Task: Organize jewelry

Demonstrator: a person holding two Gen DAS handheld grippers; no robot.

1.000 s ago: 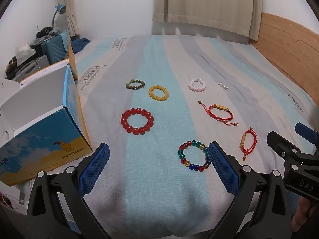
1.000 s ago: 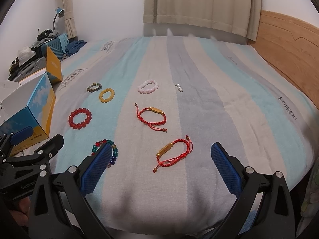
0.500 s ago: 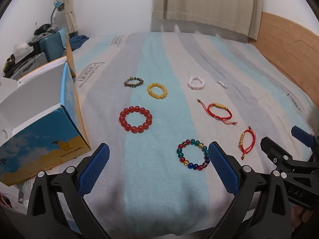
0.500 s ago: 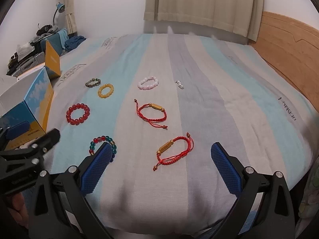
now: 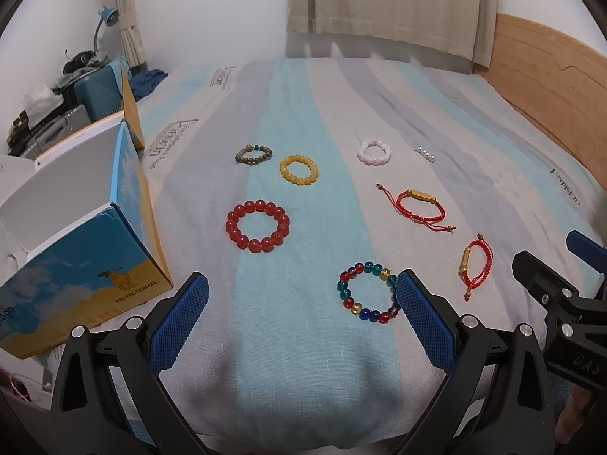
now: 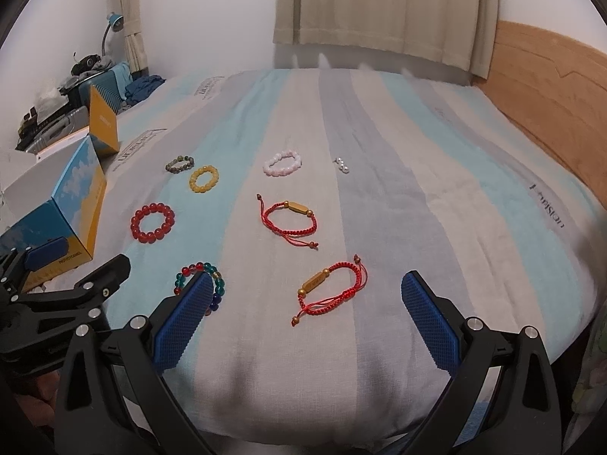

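Note:
Several bracelets lie on the striped bed. A red bead bracelet (image 5: 258,226), a yellow one (image 5: 298,170), a brown one (image 5: 253,154), a pink one (image 5: 373,152), a small pearl piece (image 5: 425,154), a multicoloured one (image 5: 367,298) and two red cord bracelets (image 5: 419,207) (image 5: 476,263) show in the left wrist view. My left gripper (image 5: 301,301) is open and empty, low at the bed's near edge, its right pad beside the multicoloured bracelet. My right gripper (image 6: 303,301) is open and empty, with the near cord bracelet (image 6: 332,288) between its pads.
An open blue and yellow cardboard box (image 5: 87,261) stands at the left edge of the bed. A wooden headboard (image 6: 550,87) runs along the right. A suitcase and clutter (image 5: 91,87) sit at the far left beside a lamp.
Both grippers have shifted slightly forward and lower towards the bed. The bracelets have not moved.

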